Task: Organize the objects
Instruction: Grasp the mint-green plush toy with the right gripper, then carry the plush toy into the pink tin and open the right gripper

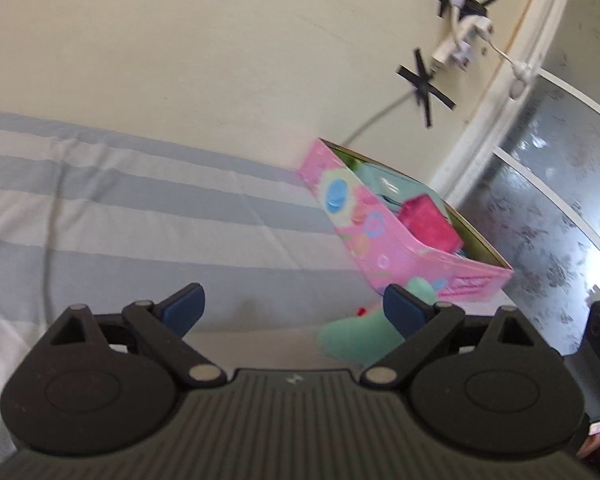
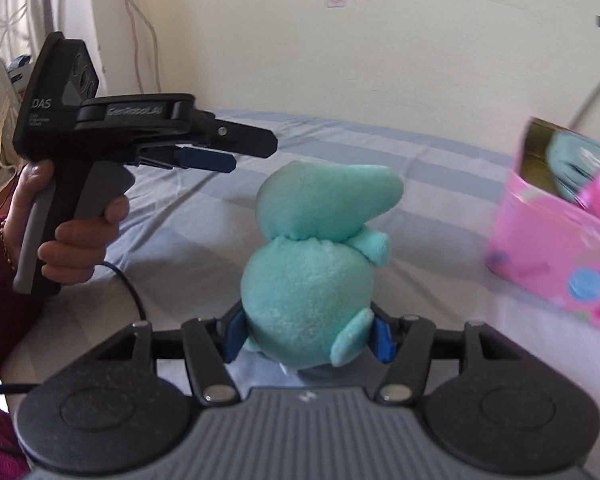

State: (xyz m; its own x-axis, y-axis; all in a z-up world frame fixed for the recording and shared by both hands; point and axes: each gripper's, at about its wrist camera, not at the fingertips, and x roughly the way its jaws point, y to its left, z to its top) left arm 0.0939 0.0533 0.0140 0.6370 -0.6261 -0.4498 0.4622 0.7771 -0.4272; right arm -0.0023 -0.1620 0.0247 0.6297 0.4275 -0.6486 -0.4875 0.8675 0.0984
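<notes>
Right wrist view, contents. Bed [image 2: 204, 208]: striped sheet in pale blue and white, backed by a cream wall [image 2: 340, 60]. Pink box [image 2: 548, 264]: open-topped, at the right edge, blurred; a pale teal item and a bright pink item show inside it. Teal plush toy [image 2: 312, 280]: upright, centre foreground, its lower body gripped between the blue pads [image 2: 382, 340] of the right gripper [image 2: 306, 340], whose jaws are closed narrowly on its two sides. Left gripper [image 2: 208, 160]: held in the person's left hand [image 2: 80, 240] at the left, up off the bed, pointing right toward the toy's head and not touching it; seen side-on here, so its jaw gap cannot be judged from this view. Black cable [image 2: 132, 292]: runs below that hand.

Left wrist view, contents. Left gripper [image 1: 294, 308]: jaws wide apart, nothing between them. Teal plush toy [image 1: 356, 336]: just beyond the right-hand pad and partly hidden by it, low at the right. Pink box [image 1: 364, 224]: farther off at the right, on the bed [image 1: 140, 208] near the wall, holding a bright pink block [image 1: 428, 224]. Black tape crosses [image 1: 424, 88]: fixing white cable fittings to the wall above. Window frame [image 1: 512, 92]: at the far right.
</notes>
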